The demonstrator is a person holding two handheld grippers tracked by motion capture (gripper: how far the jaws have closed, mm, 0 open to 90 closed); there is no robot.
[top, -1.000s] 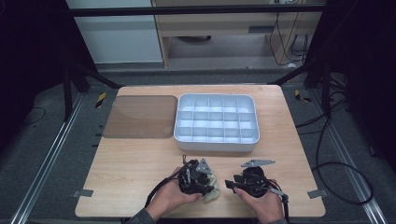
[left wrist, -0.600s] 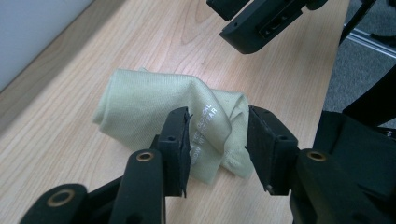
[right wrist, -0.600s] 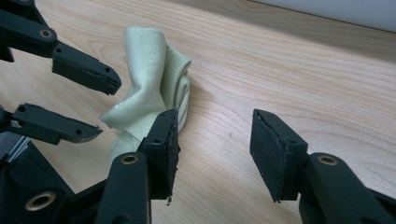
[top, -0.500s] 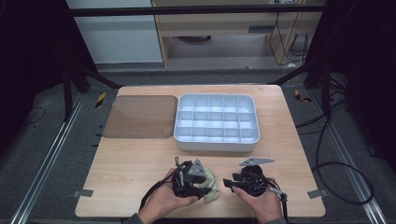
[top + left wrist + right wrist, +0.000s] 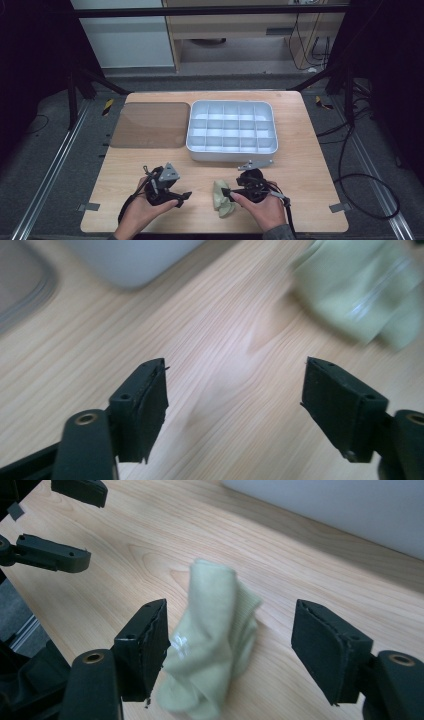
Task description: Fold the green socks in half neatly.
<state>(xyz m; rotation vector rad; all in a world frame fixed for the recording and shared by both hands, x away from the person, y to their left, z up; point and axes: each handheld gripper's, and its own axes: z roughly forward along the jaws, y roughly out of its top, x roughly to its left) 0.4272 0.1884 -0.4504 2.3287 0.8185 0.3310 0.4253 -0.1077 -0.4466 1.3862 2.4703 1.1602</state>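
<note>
- Two grippers we hold sit on either side of the pale green cloth (image 5: 223, 199).
- We see our left gripper (image 5: 235, 405), jaws just opened and holding nothing, well left of the cloth.
- Our right gripper (image 5: 230, 650) has just widened; the cloth lies on the surface (image 5: 300, 170) between its jaws, unpinched, near the white tray (image 5: 232, 150).

right gripper (image 5: 230, 625) jaws stand wide apart and have just been opening; pale green rolled cloth (image 5: 212, 645) lies on the wood table (image 5: 320, 575) between them, closer to the left-hand jaw, w/ its lower end seemingly touching that pad, though hard to tell. right-hand pad is clear of it. cloth has a small shiny patch, maybe tape. top left: the other gripper (image 5: 75, 520), jaws parted, nothing between. light grey tray wall (image 5: 350, 505) runs across top right.
</note>
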